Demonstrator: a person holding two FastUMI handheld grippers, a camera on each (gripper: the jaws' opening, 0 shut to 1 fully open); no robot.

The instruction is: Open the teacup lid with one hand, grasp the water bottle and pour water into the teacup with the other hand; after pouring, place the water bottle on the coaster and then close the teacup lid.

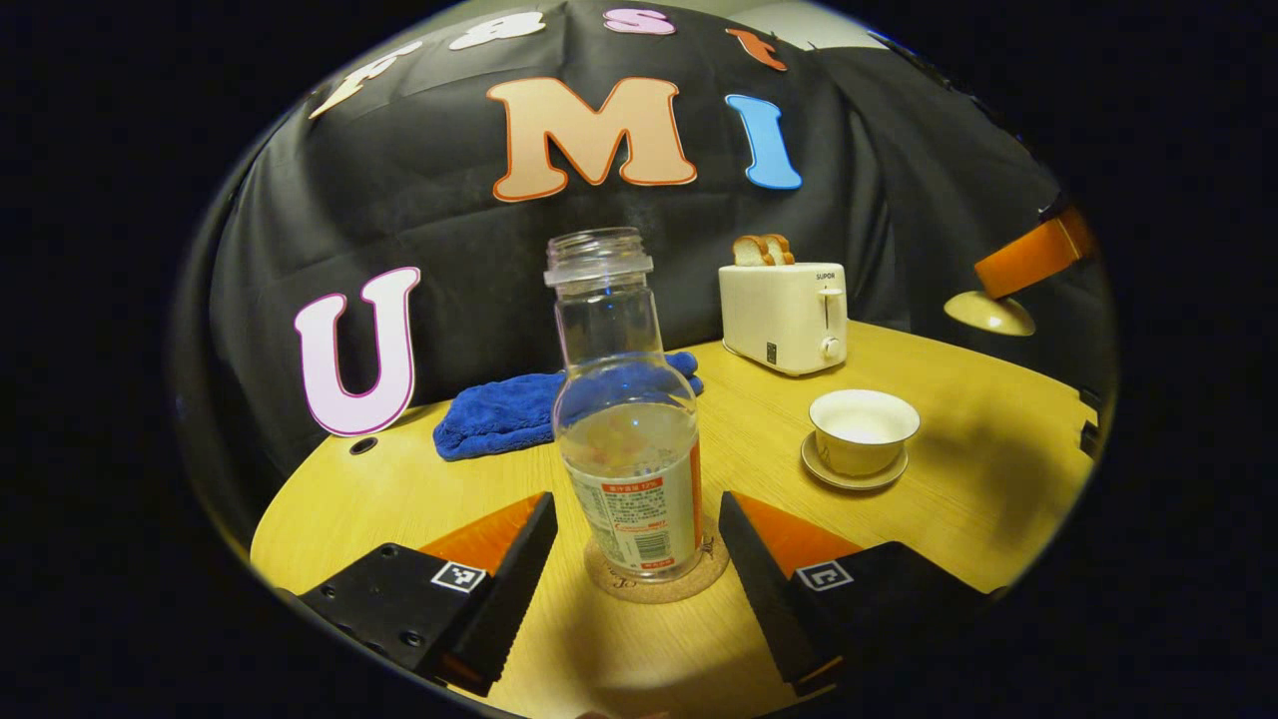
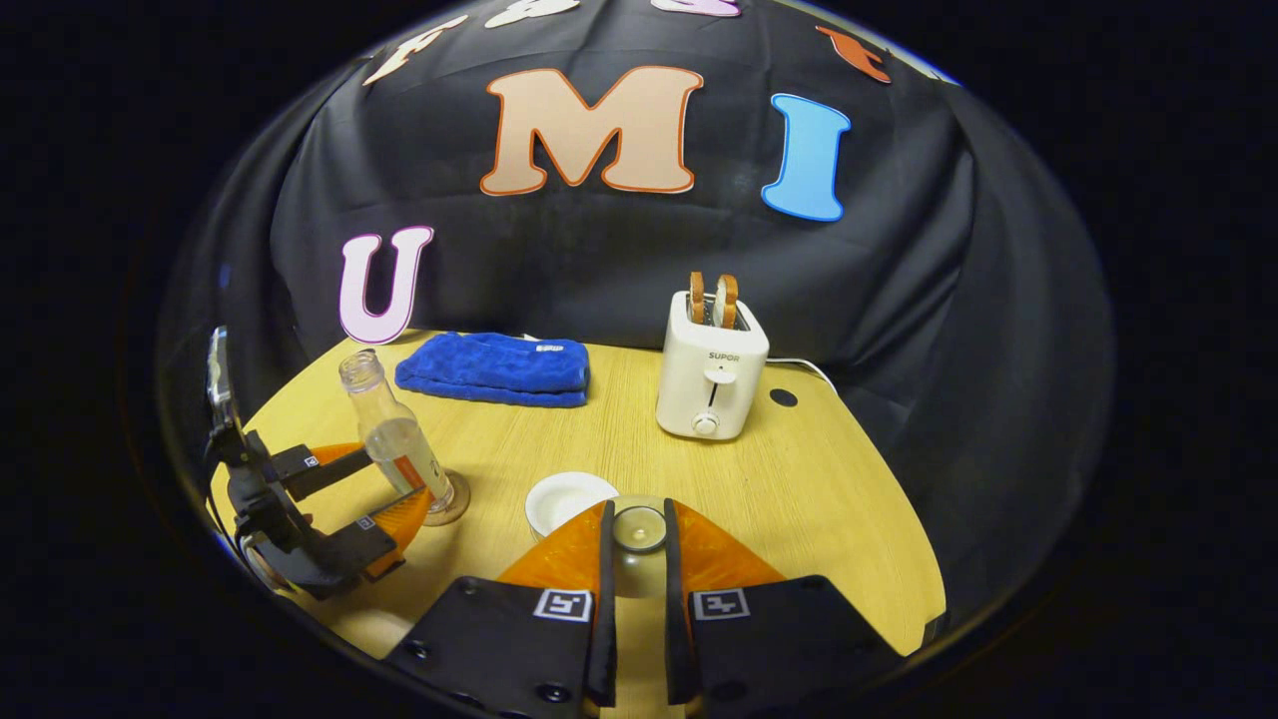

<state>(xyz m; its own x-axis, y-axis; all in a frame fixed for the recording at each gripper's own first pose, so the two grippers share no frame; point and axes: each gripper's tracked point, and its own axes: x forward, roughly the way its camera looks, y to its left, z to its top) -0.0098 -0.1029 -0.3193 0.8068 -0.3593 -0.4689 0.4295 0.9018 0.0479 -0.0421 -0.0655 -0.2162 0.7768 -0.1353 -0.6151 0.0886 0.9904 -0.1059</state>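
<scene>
So the left hand-held gripper [image 1: 639, 569] is spread wide around the clear plastic water bottle [image 1: 627, 439] on its cork coaster [image 1: 599, 584], while the right hand-held gripper [image 2: 639, 559] pinches the pale teacup lid [image 2: 639, 529] above the worktop [image 2: 799, 479], keeping the open white teacup [image 2: 569, 499] clear.

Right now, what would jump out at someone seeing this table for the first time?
Probably the bottle, standing on a coaster between the open fingers of the left hand-held gripper. Next, the right hand-held gripper holds the teacup lid above the open teacup. At the back sits a toaster with bread, beside a blue cloth.
</scene>
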